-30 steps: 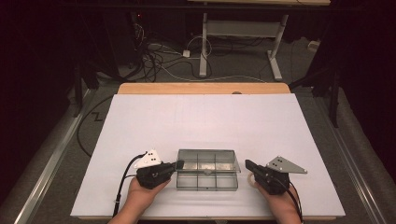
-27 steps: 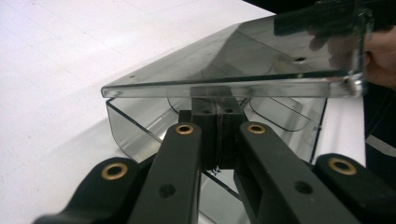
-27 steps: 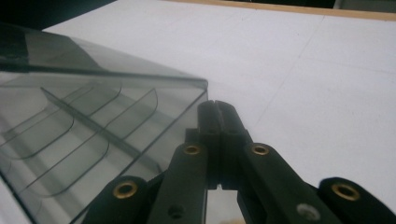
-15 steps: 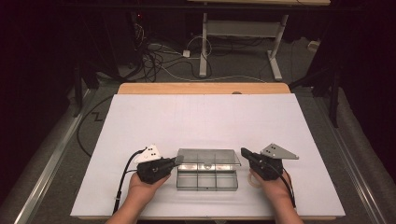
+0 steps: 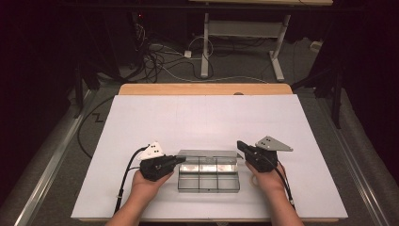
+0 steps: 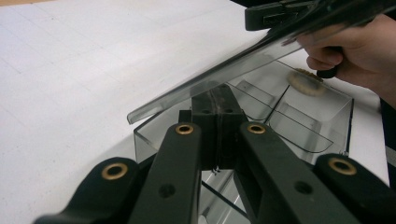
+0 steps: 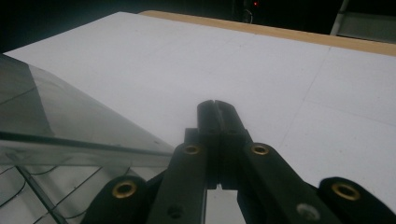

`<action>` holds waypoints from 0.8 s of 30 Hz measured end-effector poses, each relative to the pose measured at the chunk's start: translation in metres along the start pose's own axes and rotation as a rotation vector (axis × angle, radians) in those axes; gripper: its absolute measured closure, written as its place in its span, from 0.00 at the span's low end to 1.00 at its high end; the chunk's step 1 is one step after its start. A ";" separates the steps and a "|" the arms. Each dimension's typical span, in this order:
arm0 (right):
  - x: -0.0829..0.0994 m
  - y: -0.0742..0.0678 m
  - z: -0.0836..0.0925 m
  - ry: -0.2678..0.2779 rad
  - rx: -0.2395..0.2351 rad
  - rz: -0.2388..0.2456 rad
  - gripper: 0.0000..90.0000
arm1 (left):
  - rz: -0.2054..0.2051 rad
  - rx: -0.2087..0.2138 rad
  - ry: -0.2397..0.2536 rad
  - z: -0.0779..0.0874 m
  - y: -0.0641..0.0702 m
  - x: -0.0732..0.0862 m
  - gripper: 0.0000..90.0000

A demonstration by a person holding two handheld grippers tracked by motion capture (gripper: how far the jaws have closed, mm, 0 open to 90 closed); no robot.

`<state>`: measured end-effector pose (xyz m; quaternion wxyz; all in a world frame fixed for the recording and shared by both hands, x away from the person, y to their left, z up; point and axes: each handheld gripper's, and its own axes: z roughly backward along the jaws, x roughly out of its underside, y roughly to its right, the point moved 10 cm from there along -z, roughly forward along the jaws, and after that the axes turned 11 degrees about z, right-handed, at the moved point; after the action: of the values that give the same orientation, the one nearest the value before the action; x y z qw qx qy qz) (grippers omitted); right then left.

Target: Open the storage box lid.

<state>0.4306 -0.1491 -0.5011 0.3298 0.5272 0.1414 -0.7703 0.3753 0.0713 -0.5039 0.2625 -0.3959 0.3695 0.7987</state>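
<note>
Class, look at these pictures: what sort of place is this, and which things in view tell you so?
Probably a lab or workshop recording bench: a white-topped table under a fixed overhead camera, loose cables on the dark floor beyond it, and an adjustable desk frame behind.

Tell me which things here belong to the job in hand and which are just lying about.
Part of the job:
- clear box
- its lid, half raised
- left tool, shut, at the box
- right tool, shut, by the lid

Just lying about:
- white table
- cables on the floor
- desk frame behind
</note>
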 end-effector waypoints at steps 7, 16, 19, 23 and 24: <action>-0.005 0.007 -0.002 -0.001 0.011 -0.003 1.00 | 0.000 -0.007 0.000 -0.003 -0.001 -0.006 0.98; -0.008 0.011 -0.006 0.006 0.008 -0.040 1.00 | 0.000 -0.023 0.006 -0.005 -0.005 -0.010 0.98; -0.011 0.010 -0.007 0.010 0.001 -0.047 1.00 | 0.002 -0.026 0.008 -0.005 -0.006 -0.011 0.98; -0.015 0.010 -0.007 0.025 -0.005 -0.037 1.00 | 0.003 -0.034 0.011 -0.005 -0.009 -0.014 0.98; -0.016 0.010 -0.006 0.029 -0.004 -0.034 1.00 | 0.002 -0.038 0.012 -0.005 -0.010 -0.014 0.98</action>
<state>0.4452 -0.1471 -0.4879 0.3157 0.5349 0.1567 -0.7679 0.3920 0.0711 -0.4982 0.2519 -0.4052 0.3562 0.8034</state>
